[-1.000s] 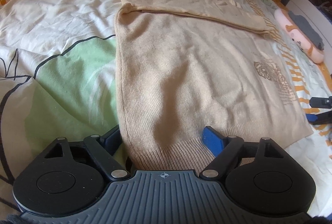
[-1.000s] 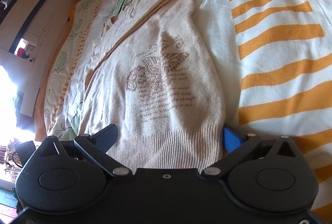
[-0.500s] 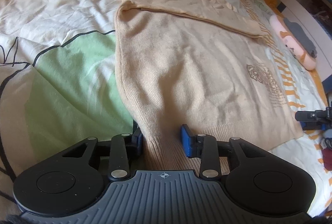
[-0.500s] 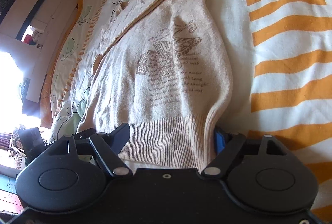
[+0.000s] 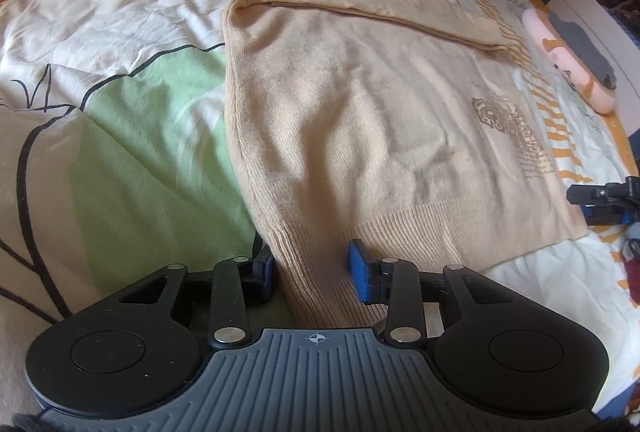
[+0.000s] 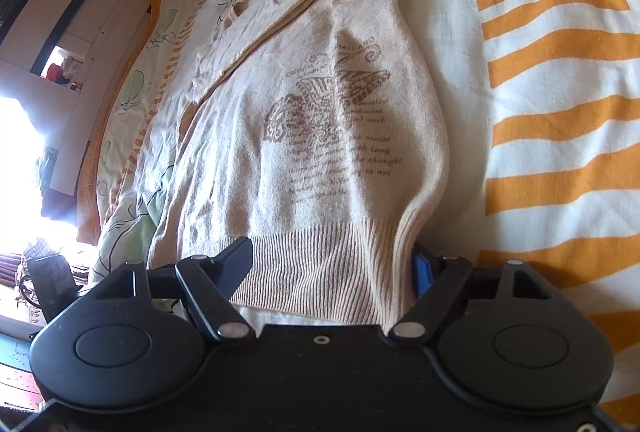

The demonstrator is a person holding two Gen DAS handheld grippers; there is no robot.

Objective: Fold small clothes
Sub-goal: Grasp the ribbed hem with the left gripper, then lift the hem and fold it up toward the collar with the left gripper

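Observation:
A beige knit sweater (image 5: 360,104) with a brown print lies flat on the bed, sleeves folded across its top. My left gripper (image 5: 312,268) is closed on the bunched ribbed hem at the sweater's left bottom corner. In the right wrist view the same sweater (image 6: 320,136) fills the middle. My right gripper (image 6: 332,264) has its fingers half closed around the ribbed hem at the right bottom corner, and the cloth rises against the right pad. The right gripper also shows at the right edge of the left wrist view (image 5: 604,200).
The bedspread (image 5: 120,152) has green leaf shapes on the left and orange stripes (image 6: 552,112) on the right. A pink plush toy (image 5: 572,72) lies at the far right edge. White furniture (image 6: 72,12) stands beyond the bed.
Both grippers moved in on the hem and closed from wide open. The left one has pinched the hem corner into a bunch; the right one has narrowed around its corner.

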